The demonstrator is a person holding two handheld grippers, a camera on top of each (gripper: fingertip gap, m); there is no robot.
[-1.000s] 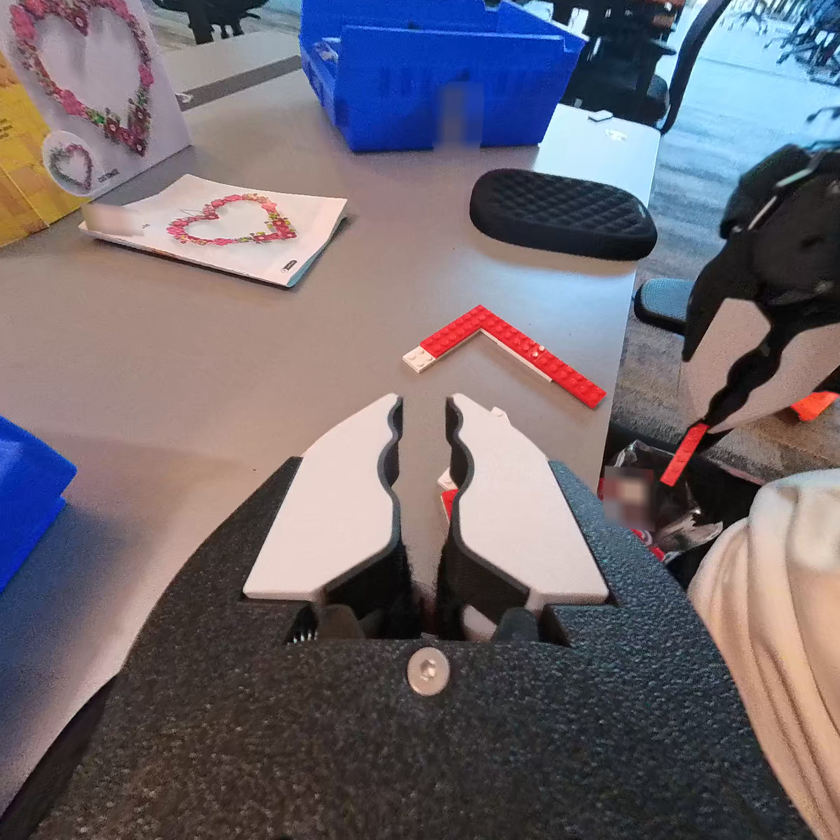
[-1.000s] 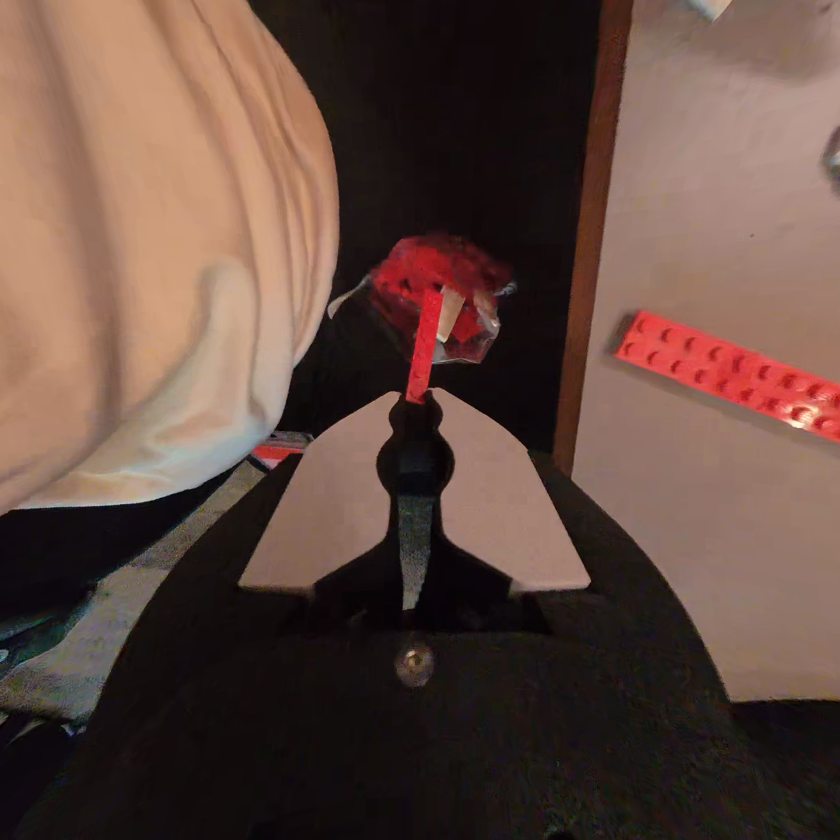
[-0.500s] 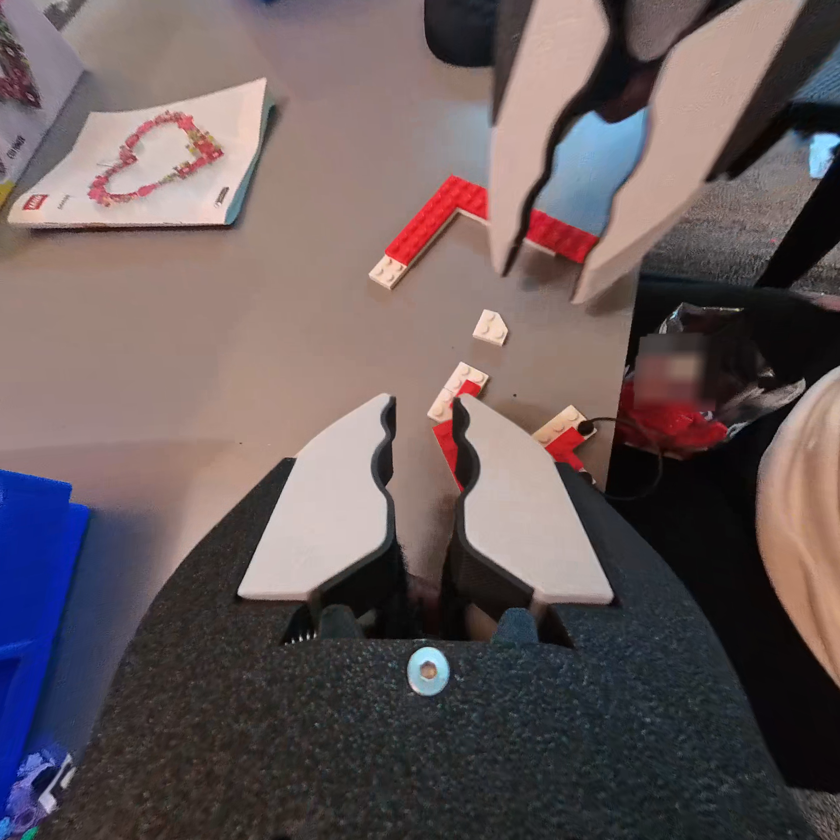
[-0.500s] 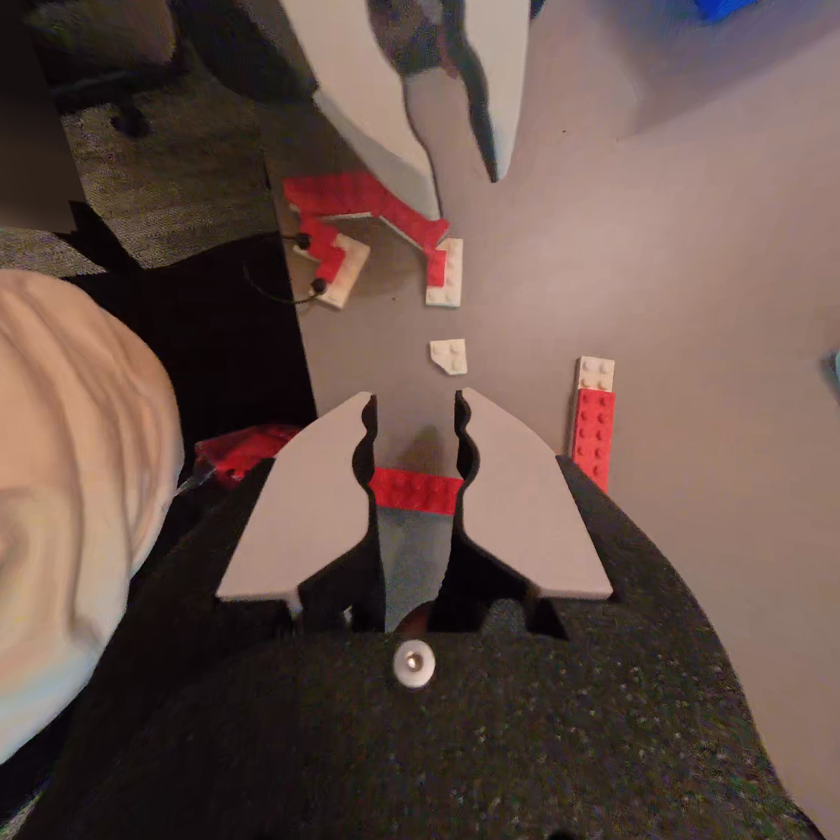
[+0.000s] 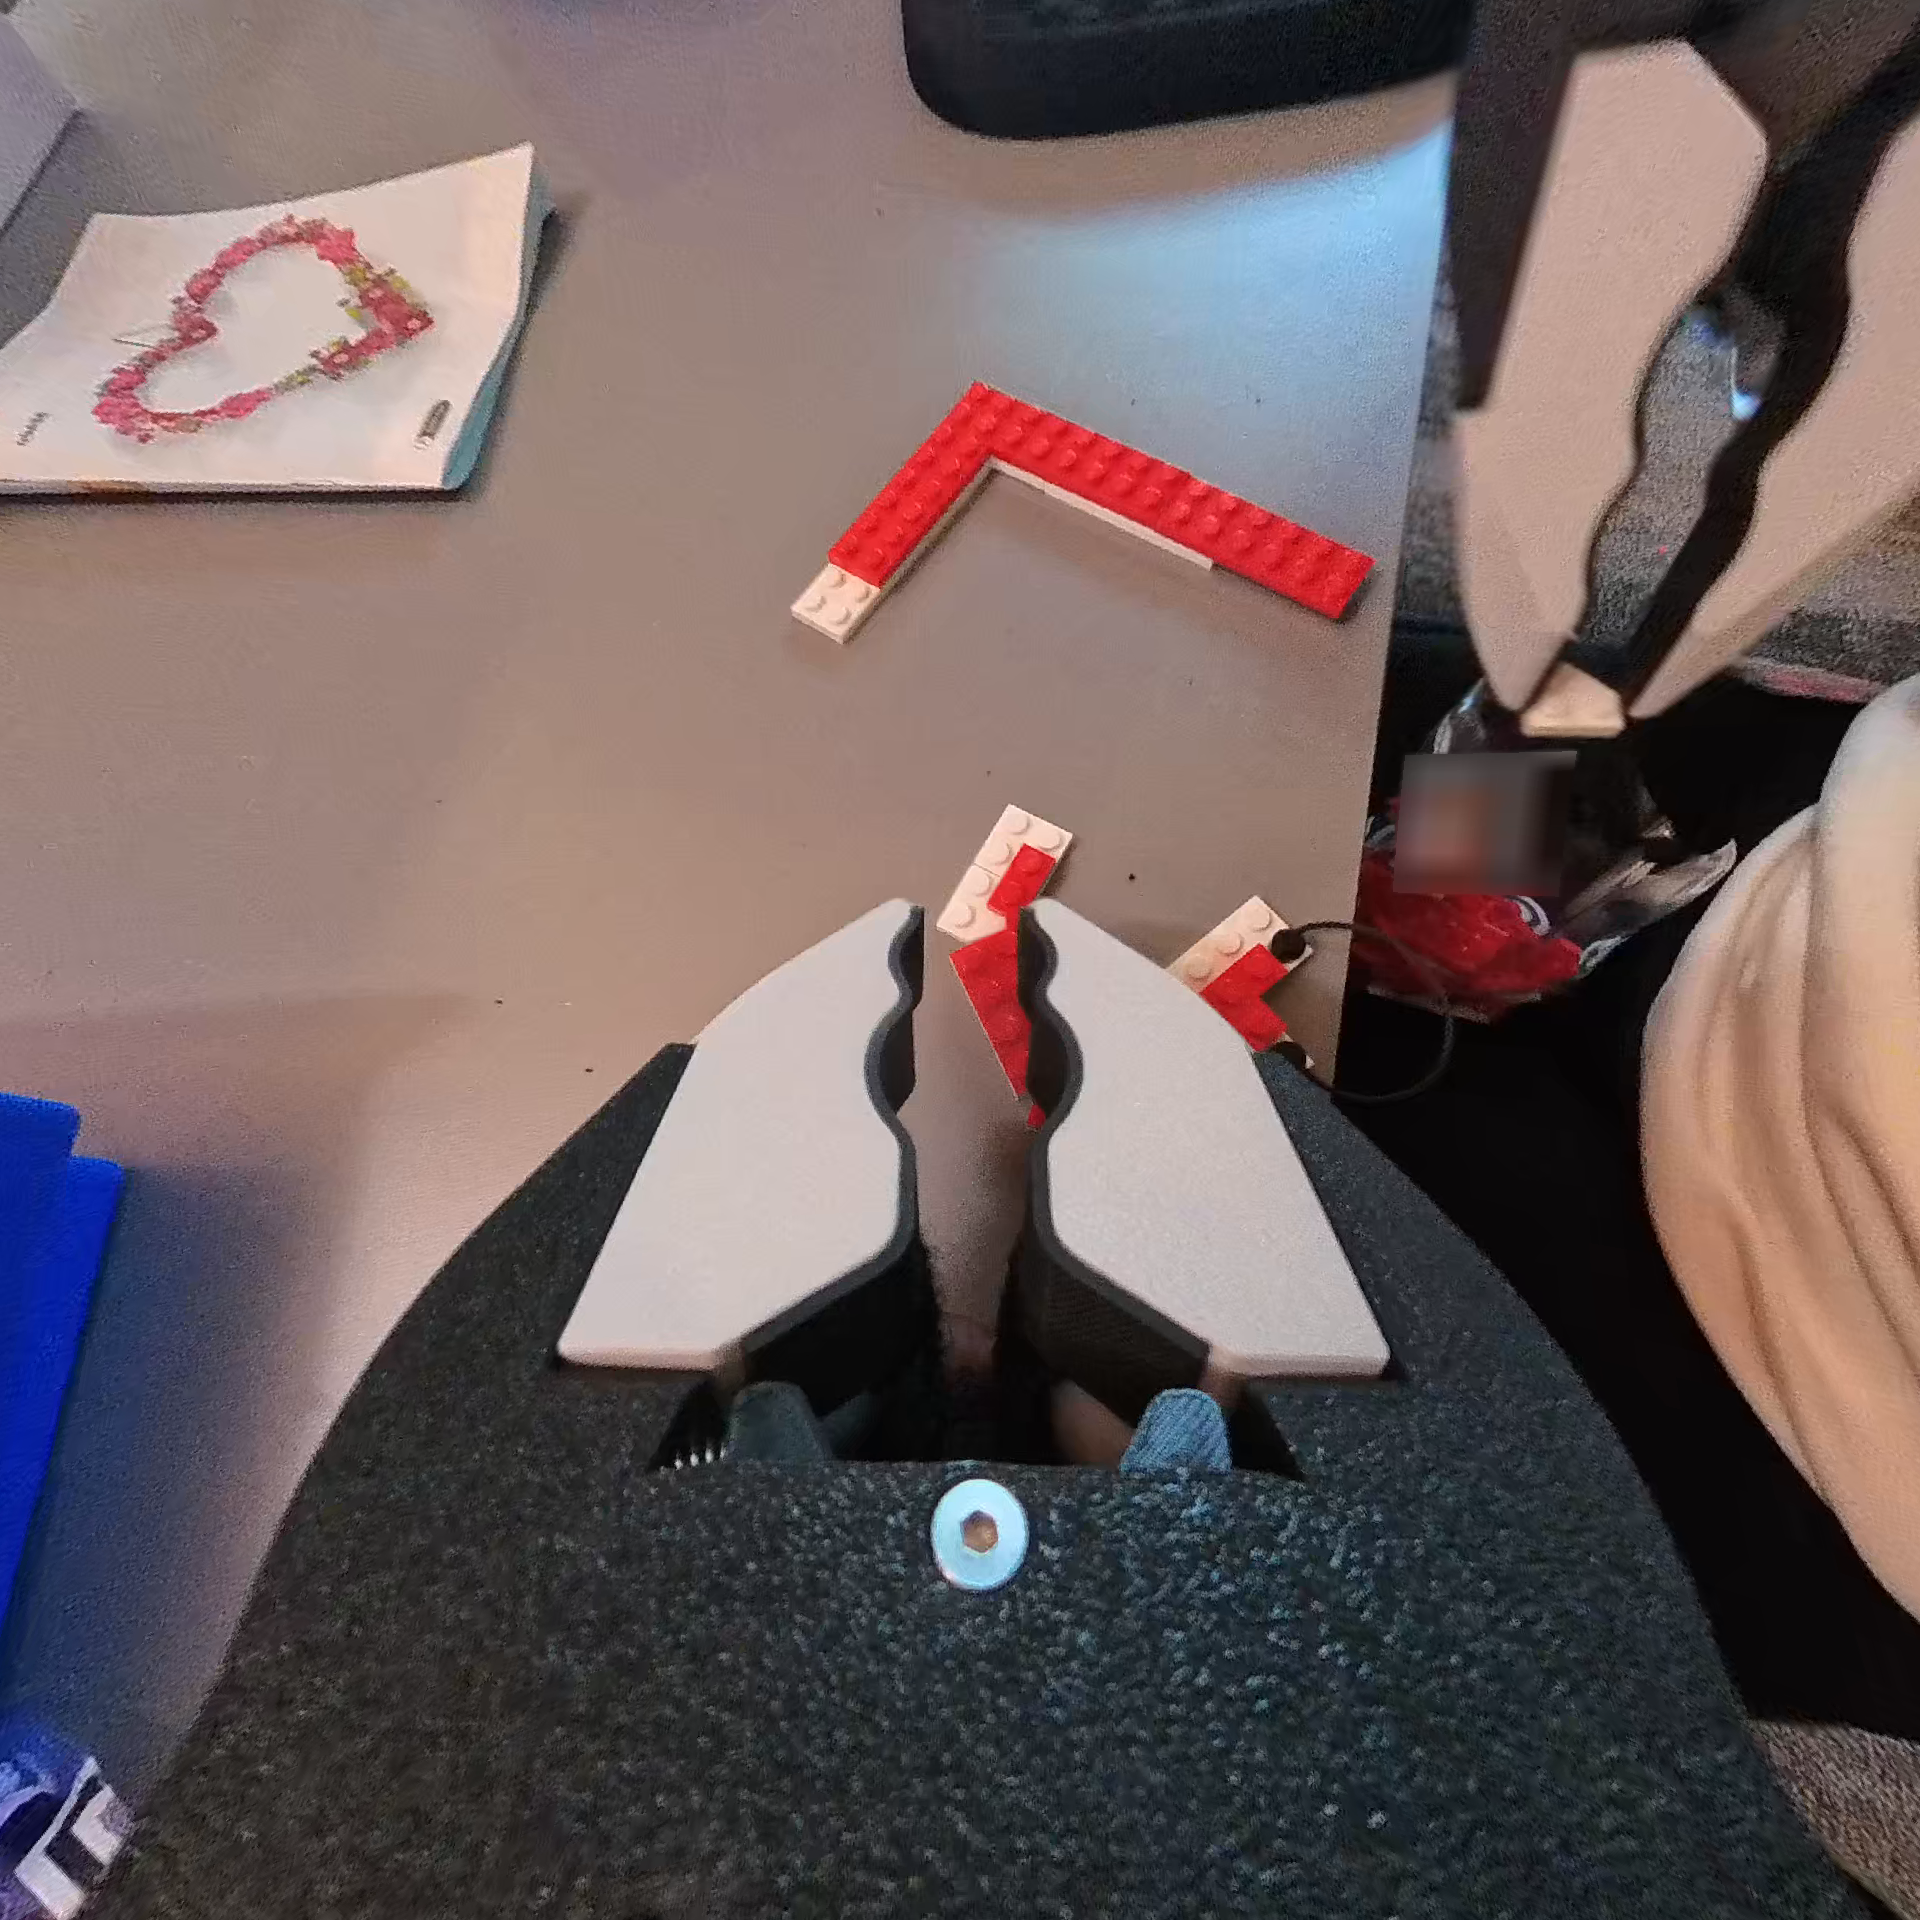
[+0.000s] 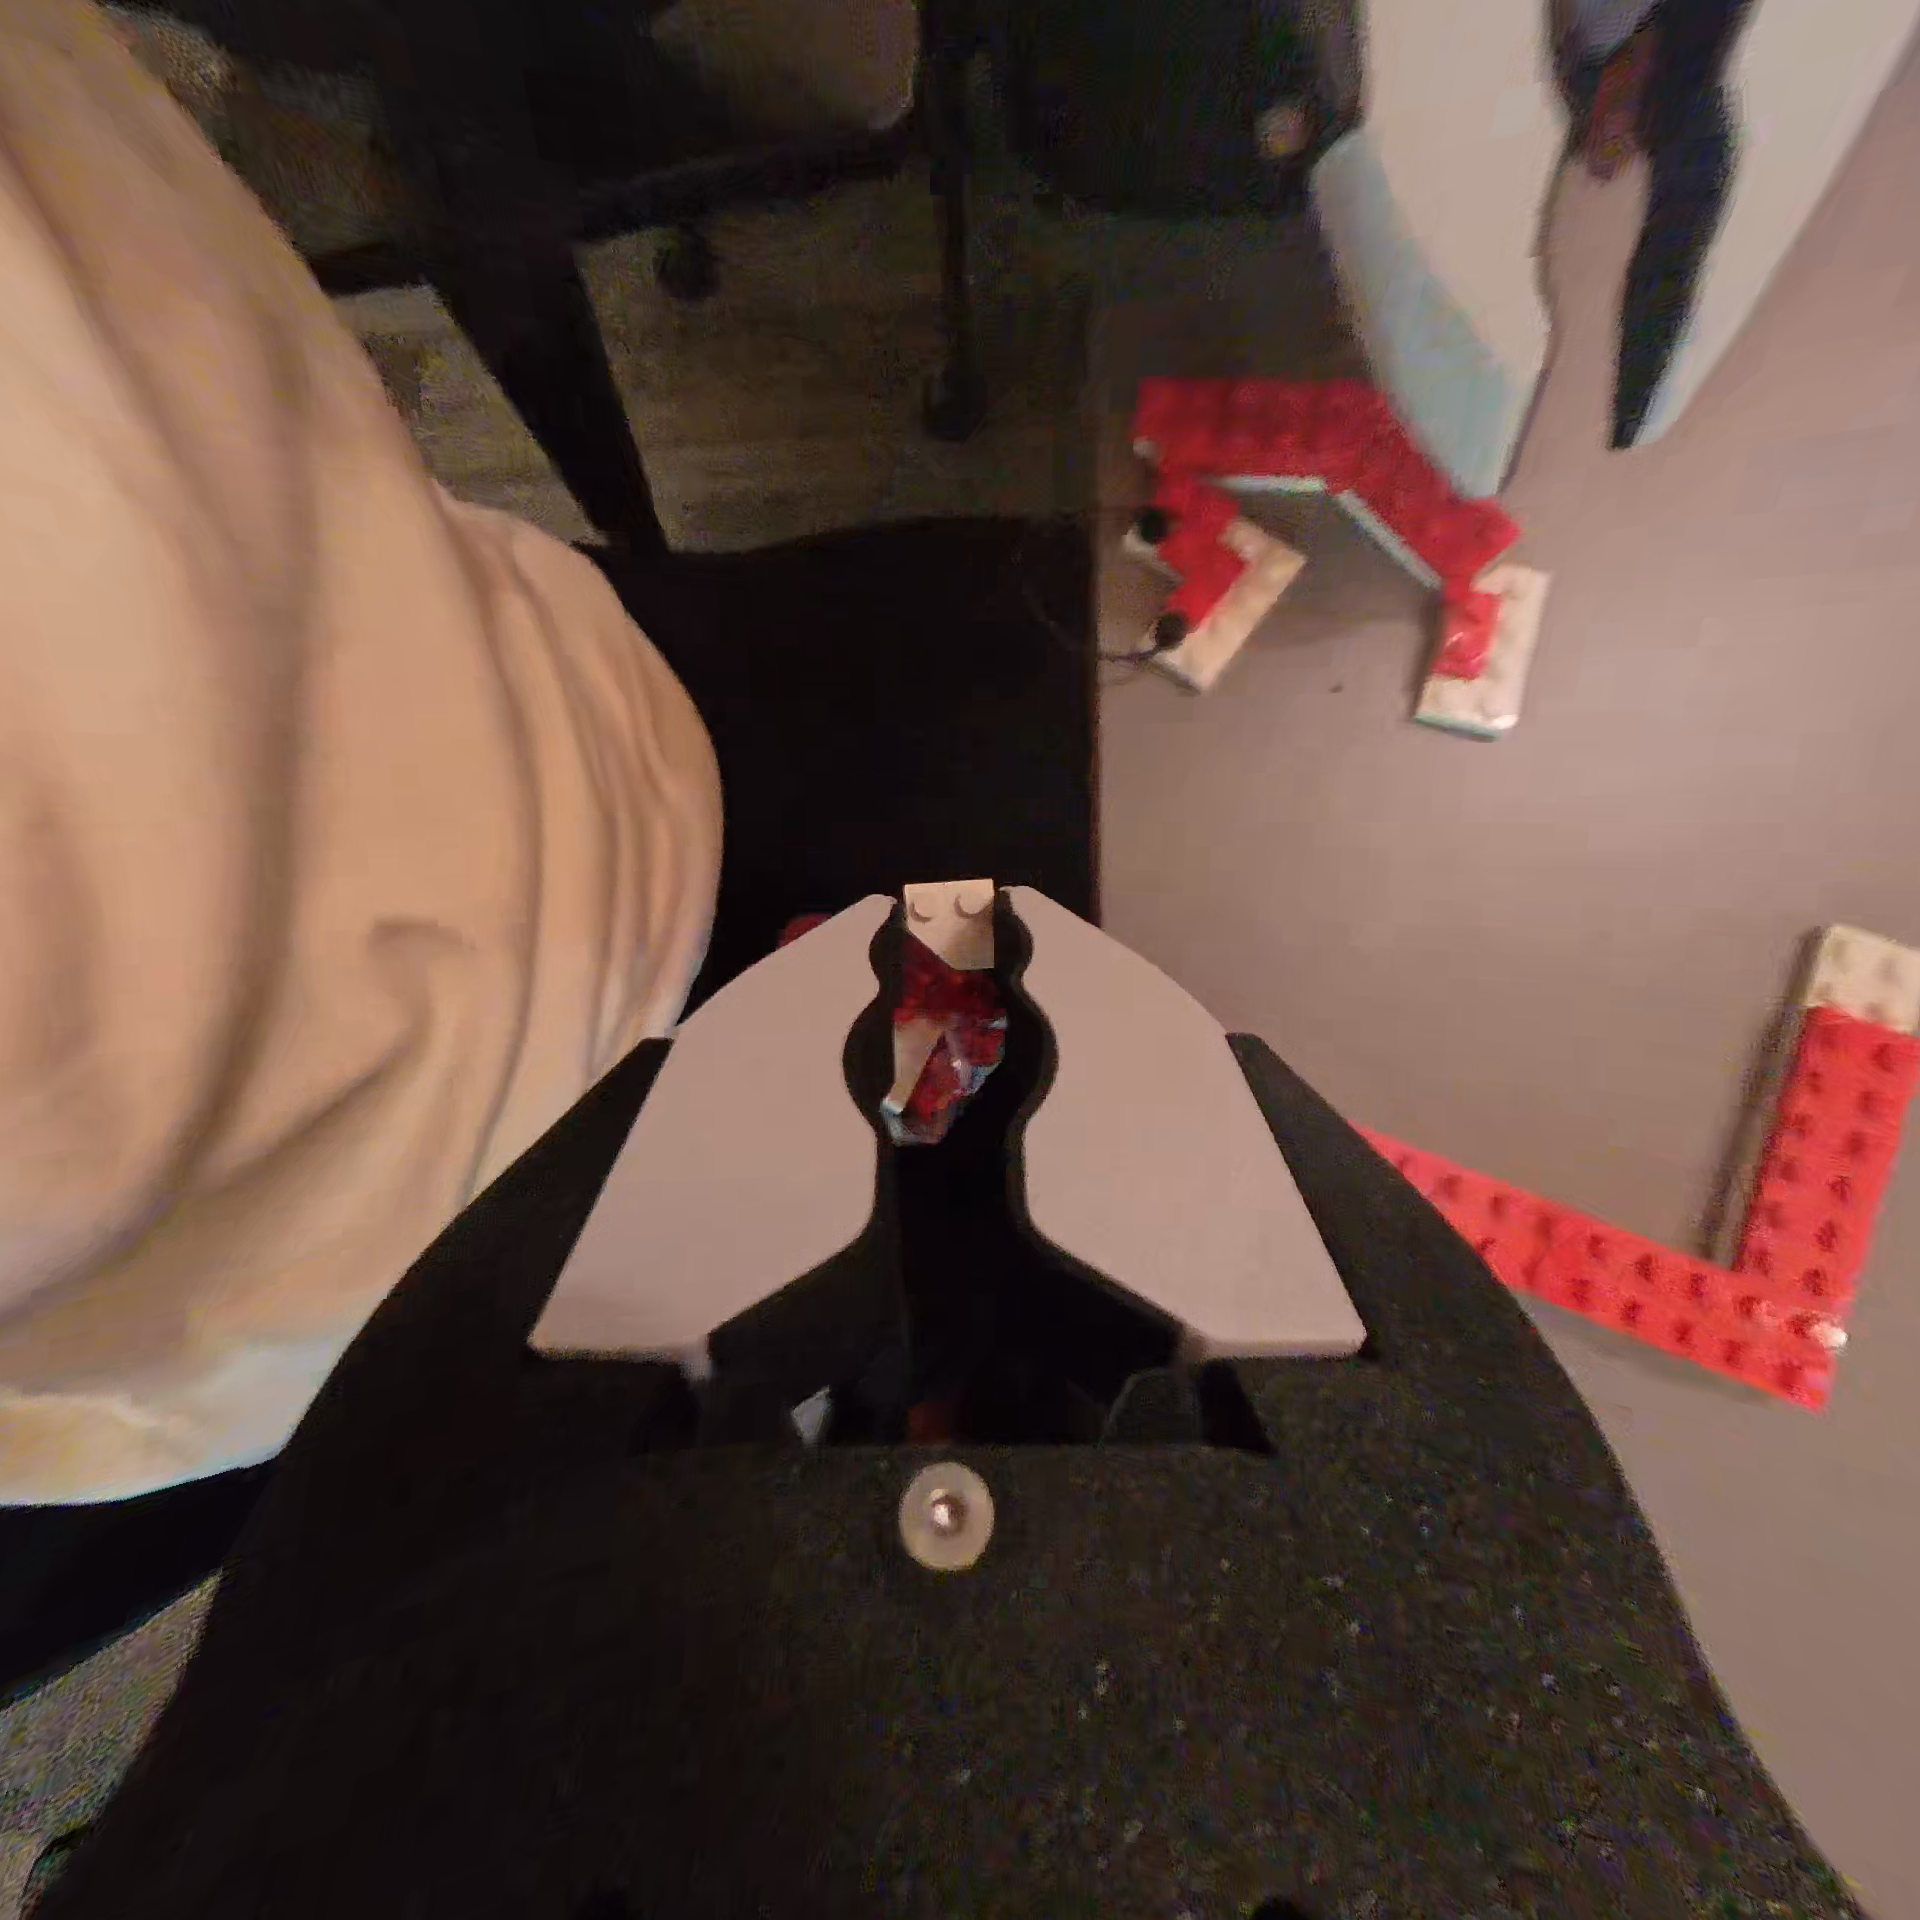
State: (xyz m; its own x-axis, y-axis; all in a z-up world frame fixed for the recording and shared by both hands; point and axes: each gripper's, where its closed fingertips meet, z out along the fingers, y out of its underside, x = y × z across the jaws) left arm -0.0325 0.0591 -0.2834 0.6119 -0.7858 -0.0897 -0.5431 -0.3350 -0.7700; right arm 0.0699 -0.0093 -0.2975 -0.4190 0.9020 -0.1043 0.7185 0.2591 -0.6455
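Note:
My right gripper (image 6: 951,904) is shut on a small white wedge plate (image 6: 951,920), pinched at the fingertips. It hangs past the table's right edge over a clear bag of red pieces (image 6: 945,1070). In the left wrist view it shows at the upper right (image 5: 1574,696), with the white plate (image 5: 1574,709) at its tips. My left gripper (image 5: 971,914) is open and holds nothing. It stands low over a small red and white plate assembly (image 5: 1013,883) near the table edge. A red L-shaped plate assembly (image 5: 1091,488) with a white end lies farther off, and shows in the right wrist view (image 6: 1662,1278).
On the grey table (image 5: 520,779) lie a booklet with a heart picture (image 5: 270,322) at far left, a black wrist rest (image 5: 1143,62) at the back, and a blue bin (image 5: 42,1299) at near left. A person's cream sleeve (image 5: 1787,1143) is at the right, beyond the table edge. The tips of one gripper are about 12 cm away from the tips of the other.
My right gripper, which held a thin red plate, opened over the table, shut on the loose white wedge plate, and carried it off past the table edge. My left gripper barely moved.

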